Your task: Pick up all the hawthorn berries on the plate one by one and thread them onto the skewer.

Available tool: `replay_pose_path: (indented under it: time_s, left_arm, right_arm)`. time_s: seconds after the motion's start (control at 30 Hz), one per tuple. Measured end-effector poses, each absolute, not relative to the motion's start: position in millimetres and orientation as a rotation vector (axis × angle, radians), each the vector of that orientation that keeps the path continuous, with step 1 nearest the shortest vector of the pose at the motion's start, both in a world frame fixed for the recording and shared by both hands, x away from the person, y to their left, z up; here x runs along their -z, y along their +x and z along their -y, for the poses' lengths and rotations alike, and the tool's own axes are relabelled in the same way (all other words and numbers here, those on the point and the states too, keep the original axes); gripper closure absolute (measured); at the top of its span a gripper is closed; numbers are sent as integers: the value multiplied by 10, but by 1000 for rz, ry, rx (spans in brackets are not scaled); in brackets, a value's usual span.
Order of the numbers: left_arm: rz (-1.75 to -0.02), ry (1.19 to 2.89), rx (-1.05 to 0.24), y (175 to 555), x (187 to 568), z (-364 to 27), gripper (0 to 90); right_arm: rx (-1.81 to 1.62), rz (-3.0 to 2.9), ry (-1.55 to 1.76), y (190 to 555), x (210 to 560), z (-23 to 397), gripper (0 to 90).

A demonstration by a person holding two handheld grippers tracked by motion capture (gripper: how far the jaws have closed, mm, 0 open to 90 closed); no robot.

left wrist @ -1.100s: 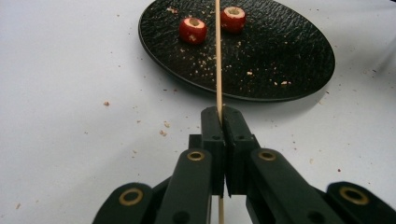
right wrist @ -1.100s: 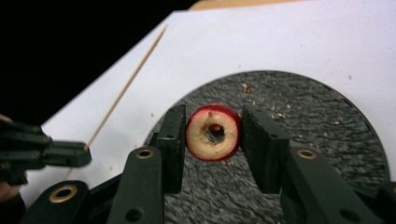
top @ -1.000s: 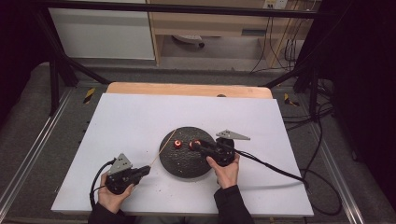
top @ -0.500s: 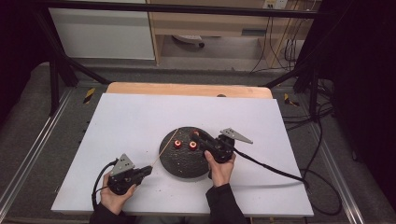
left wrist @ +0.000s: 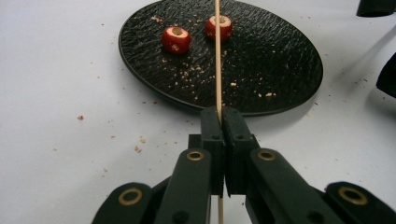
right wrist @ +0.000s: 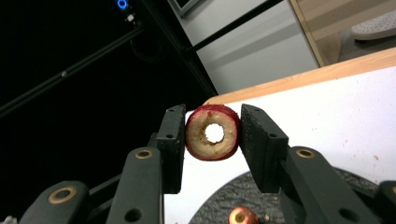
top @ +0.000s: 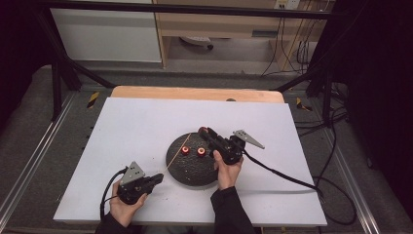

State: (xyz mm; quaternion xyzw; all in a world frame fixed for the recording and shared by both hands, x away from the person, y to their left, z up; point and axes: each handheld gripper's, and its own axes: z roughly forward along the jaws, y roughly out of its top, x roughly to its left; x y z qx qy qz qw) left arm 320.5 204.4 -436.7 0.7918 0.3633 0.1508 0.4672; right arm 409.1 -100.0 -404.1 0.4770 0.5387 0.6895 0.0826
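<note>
skewer (left wrist: 217, 56) — long axis toward plate (left wrist: 280, 88) | left tongs (left wrist: 223, 122) clamp it

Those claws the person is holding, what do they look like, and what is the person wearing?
Each claw, left and right, is a black handheld tool with a grey three-cornered plate on top and a black cable trailing off. Up close, two flat black jaws sit on jointed black links with brass-coloured rivets; the pads have a fine dotted texture. The person wears dark sleeves.
</note>
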Motion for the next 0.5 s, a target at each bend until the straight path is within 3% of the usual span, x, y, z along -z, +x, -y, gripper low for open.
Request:
replay_pose_path:
  time_s: [0.5]
  left_arm:
    - [-871,1925,-354,3187,4382,-1885,879]
  right_arm:
    - [-2122,-1517,1439,4140,4064,979,622]
